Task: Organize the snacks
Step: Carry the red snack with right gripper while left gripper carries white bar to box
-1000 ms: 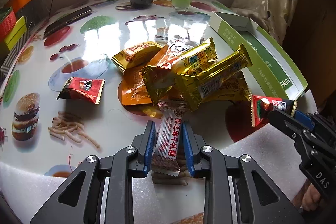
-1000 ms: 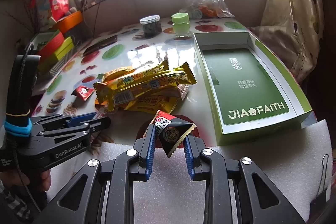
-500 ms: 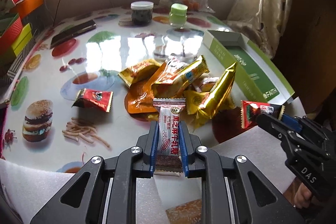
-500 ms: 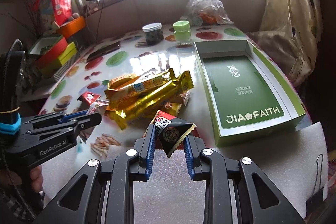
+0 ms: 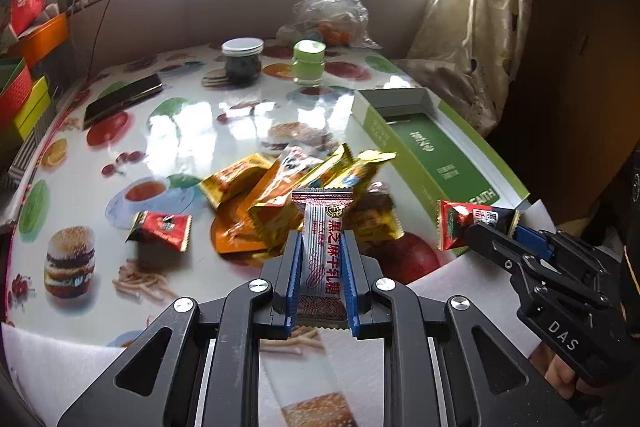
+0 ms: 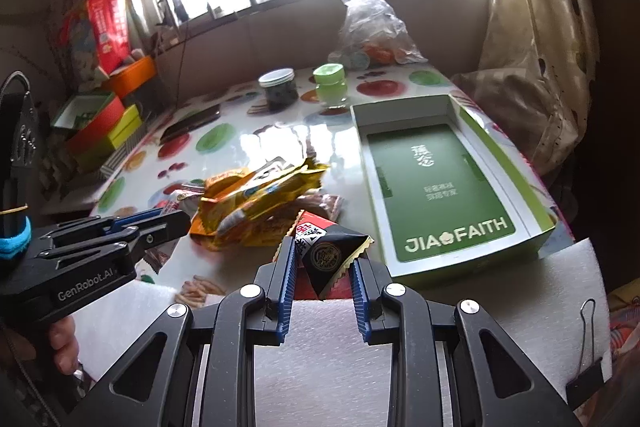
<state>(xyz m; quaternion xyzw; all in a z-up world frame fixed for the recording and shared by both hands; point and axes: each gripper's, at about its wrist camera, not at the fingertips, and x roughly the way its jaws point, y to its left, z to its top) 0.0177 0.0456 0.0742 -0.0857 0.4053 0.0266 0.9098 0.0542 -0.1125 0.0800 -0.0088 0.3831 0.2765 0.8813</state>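
Now left gripper (image 5: pixel 320 279) clamped on white candy bar (image 5: pixel 322 255), held above snack pile (image 5: pixel 288 195). Right gripper (image 6: pixel 323 279) pinching red-black packet (image 6: pixel 330 255), near green box (image 6: pixel 532 183).

Black plastic frames on both the left gripper (image 5: pixel 320 281) and the right gripper (image 6: pixel 324 285), with triangular cut-outs and round silver screws at the joints. Blue ribbed pads (image 5: pixel 293 281) lining the inner faces of the fingers. White lettering on the sides ("GenRobot.AI" on the left, "DAS" on the right). Bright blue band (image 6: pixel 14 239) behind the left gripper. Bare fingertips (image 6: pixel 60 337) under that lettering.
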